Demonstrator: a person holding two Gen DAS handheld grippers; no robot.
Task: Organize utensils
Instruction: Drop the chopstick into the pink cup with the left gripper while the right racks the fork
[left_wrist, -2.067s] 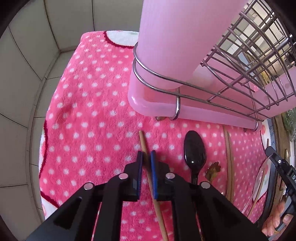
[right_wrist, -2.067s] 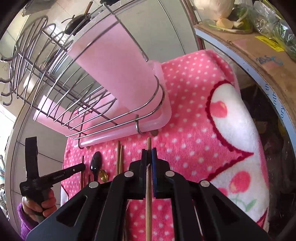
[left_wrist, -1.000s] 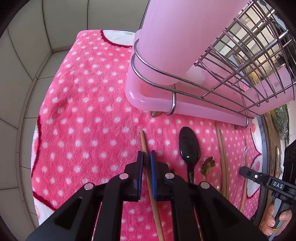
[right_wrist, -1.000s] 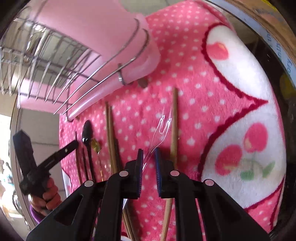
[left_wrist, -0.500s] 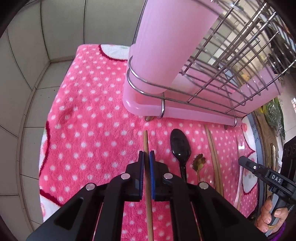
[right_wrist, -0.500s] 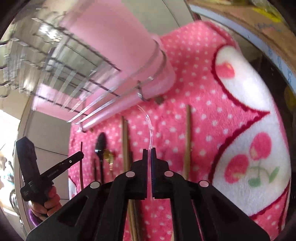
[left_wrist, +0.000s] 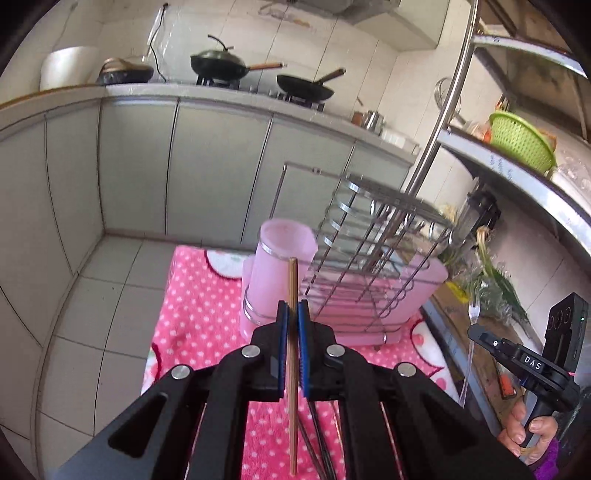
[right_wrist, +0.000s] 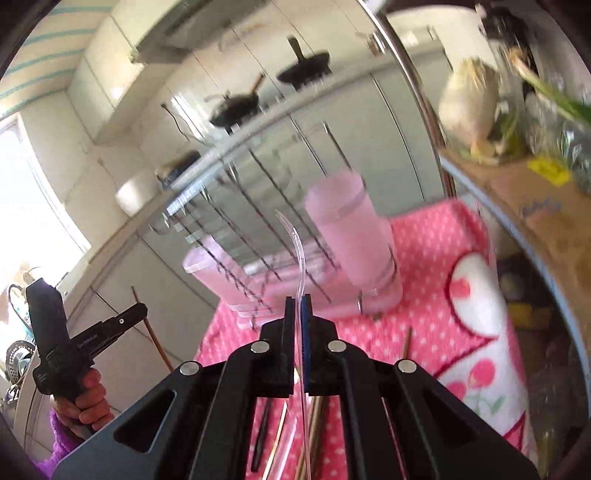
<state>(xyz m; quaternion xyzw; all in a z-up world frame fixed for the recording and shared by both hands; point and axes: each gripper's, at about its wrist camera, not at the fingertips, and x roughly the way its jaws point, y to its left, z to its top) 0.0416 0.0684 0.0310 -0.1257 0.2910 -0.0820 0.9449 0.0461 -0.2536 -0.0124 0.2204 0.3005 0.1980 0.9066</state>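
Note:
My left gripper (left_wrist: 292, 309) is shut on a wooden chopstick (left_wrist: 293, 284), which stands lengthwise between its blue pads and rises in front of the pink utensil cup (left_wrist: 284, 254). My right gripper (right_wrist: 299, 302) is shut on a clear plastic fork (right_wrist: 300, 254), whose curved tines point up toward the pink utensil cup (right_wrist: 351, 236). Both are lifted well above the pink dotted cloth (left_wrist: 207, 317). The right gripper (left_wrist: 476, 330) with the clear fork (left_wrist: 471, 314) also shows at the right of the left wrist view. The left gripper (right_wrist: 142, 309) with its chopstick (right_wrist: 153, 338) appears at the left of the right wrist view.
A wire dish rack (left_wrist: 373, 258) on a pink tray stands beside the cup. Several utensils, dark and wooden, still lie on the cloth (right_wrist: 436, 266) under the grippers. One chopstick (right_wrist: 405, 341) lies apart. A steel shelf post (left_wrist: 439, 122) rises at the right, with vegetables (left_wrist: 491, 280) below it.
Both grippers rose off the cloth and tilted up toward level, each carrying its utensil: the chopstick on the left, the clear fork on the right. The kitchen counter came into view.

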